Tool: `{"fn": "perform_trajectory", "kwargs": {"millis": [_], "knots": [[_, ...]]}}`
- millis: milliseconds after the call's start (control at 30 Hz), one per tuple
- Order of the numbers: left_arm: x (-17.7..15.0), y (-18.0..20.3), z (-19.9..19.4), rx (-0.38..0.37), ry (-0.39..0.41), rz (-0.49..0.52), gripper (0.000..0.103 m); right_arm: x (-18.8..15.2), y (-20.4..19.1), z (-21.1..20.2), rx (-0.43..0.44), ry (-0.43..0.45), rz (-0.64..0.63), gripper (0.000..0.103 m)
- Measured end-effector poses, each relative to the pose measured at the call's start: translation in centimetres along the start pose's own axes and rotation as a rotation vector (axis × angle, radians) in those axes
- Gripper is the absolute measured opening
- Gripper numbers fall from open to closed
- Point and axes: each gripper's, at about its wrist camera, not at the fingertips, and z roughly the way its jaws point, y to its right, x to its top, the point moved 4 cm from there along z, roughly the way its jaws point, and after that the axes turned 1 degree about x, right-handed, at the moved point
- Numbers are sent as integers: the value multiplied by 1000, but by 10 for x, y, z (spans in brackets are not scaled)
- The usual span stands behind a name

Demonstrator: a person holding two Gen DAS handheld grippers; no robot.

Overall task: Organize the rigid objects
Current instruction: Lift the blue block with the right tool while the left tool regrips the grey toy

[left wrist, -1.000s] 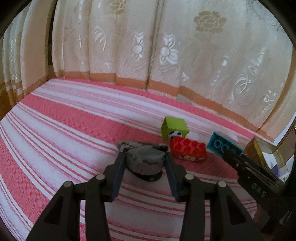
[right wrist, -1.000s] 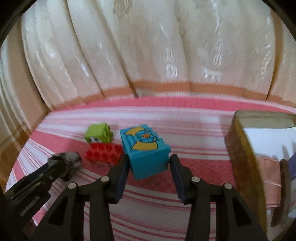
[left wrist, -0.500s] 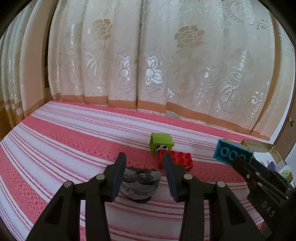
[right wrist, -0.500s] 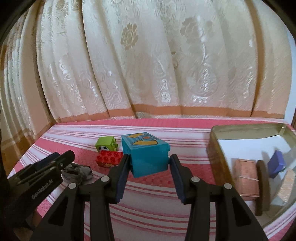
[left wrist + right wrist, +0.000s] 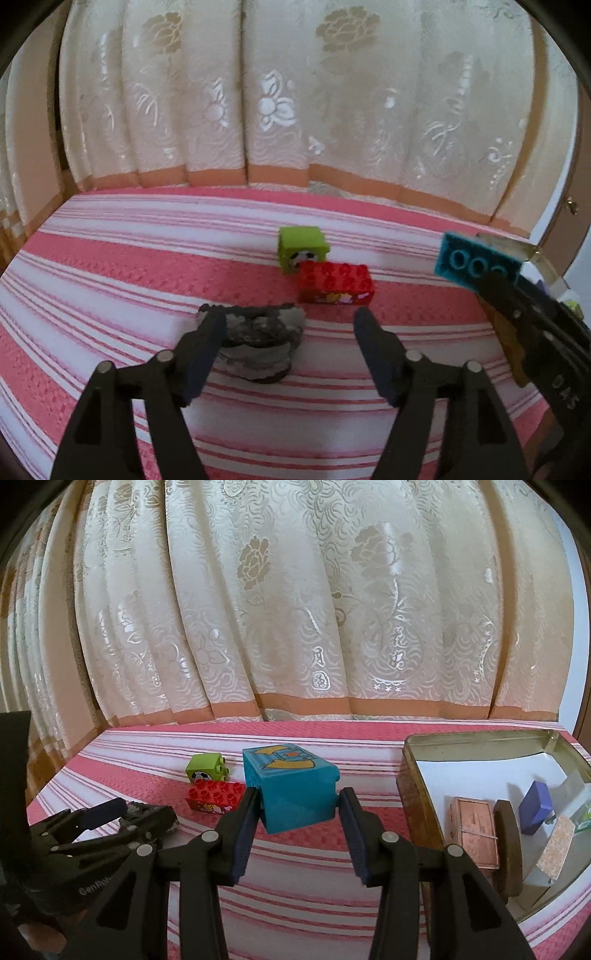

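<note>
In my right hand-held gripper (image 5: pixel 297 799) I have the teal block (image 5: pixel 291 788) pinched between both pads, lifted clear of the striped cloth (image 5: pixel 314 856) and tilted a little, its printed face turned up. From the left wrist view the same teal block (image 5: pixel 476 264) shows its round hollows at the right edge, with the right hand-held gripper's black finger just under it. My left hand-held gripper (image 5: pixel 290 325) has just been opening: its jaws stand spread, and the grey rock-like piece (image 5: pixel 258 339) sits on the cloth between them, close against the left finger and apart from the right one, so nothing is gripped there. Just beyond the rock-like piece lies the red studded brick (image 5: pixel 334 282), and the green cube with a football print (image 5: pixel 301 247) touches its far left corner. To my right, in the right wrist view, an open metal tin (image 5: pixel 410 790) rests on the cloth; inside it I can see a copper-coloured block (image 5: pixel 474 830), a dark round-edged disc (image 5: pixel 511 845) standing against it, and a small purple block (image 5: pixel 535 806). A cream patterned curtain (image 5: pixel 295 609) hangs behind everything.
</note>
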Motion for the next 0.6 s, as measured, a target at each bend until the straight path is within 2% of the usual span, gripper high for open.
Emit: {"fn": "perform_trajectory", "kwargs": {"millis": [100,267,467,533,600], "knots": [[0,-7,3,5,-11,-27,71,-1,2,3,8,-16,14,47],[-1,-2,6,43,-25,20,71,-2,1,5,9,-27,12,47],[-2,-14,-4,37,2,-31,71,-3,0,5,9,-31,0,47],[2,-17,-11,25,34,-55,74,-2,0,5,9,-28,0,47],[3,-18,-14,63,54,-48,88,-2,0,6,8,-29,0,47]]}}
